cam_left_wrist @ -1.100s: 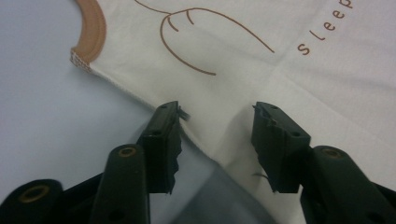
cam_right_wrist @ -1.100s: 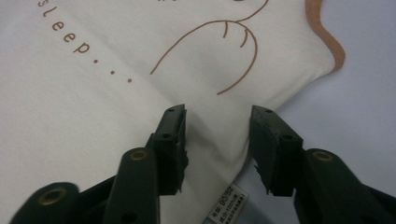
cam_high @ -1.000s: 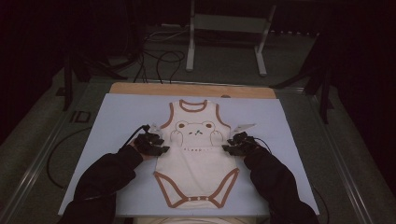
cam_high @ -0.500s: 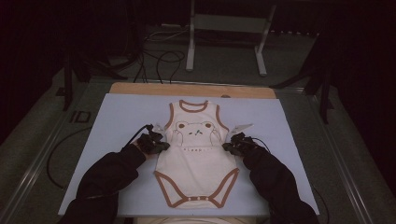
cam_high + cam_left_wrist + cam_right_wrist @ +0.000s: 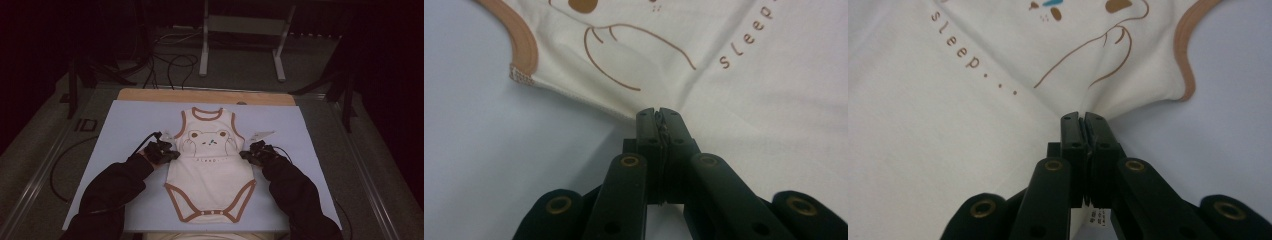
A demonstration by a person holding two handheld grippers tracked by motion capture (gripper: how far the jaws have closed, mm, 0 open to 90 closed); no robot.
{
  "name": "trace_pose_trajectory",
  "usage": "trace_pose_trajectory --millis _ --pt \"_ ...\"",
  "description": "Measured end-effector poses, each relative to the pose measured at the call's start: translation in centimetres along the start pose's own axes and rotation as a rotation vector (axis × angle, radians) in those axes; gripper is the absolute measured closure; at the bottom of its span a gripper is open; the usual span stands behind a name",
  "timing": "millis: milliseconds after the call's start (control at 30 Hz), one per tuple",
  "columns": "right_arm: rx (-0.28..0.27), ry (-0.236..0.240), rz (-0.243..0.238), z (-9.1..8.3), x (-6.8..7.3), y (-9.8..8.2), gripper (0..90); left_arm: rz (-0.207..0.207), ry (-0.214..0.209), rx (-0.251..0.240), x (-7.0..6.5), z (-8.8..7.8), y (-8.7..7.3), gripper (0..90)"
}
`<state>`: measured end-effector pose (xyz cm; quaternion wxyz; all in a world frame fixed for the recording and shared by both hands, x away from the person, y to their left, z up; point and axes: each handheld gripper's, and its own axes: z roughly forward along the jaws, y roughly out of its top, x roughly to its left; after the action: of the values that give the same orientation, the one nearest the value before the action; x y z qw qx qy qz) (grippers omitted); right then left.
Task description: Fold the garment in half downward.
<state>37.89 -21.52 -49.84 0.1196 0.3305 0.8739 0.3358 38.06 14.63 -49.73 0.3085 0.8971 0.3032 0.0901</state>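
On the pale blue table sheet (image 5: pixel 125 130) your cream baby bodysuit with brown trim (image 5: pixel 210 172) lies flat. Your left gripper (image 5: pixel 170 155) has just closed and pinches its left side seam; your right gripper (image 5: pixel 247 155) likewise clamps the right seam.

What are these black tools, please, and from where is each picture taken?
A person sits at a table and holds one hand tool, a claw, in each hand. The high view looks down from above: the left claw and right claw sit at the two side edges of a cream baby bodysuit lying flat on a pale mat. The other two pictures come from cameras riding on each claw. There both pairs of black jaws, just closed, pinch the bodysuit's side seams: left claw, right claw.
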Motion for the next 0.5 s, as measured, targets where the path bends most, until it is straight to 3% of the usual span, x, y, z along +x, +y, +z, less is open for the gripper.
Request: trace_pose_trajectory --millis 200,500 --pt "-0.018 -0.006 -0.002 -0.6 0.0 0.1 88.7 0.006 -0.015 -0.004 0.0 -0.7 0.0 90.0" --pt "-0.059 -0.010 -0.009 -2.2 0.4 0.3 88.7 0.036 0.008 -0.034 -0.9 -2.0 0.3 89.9"
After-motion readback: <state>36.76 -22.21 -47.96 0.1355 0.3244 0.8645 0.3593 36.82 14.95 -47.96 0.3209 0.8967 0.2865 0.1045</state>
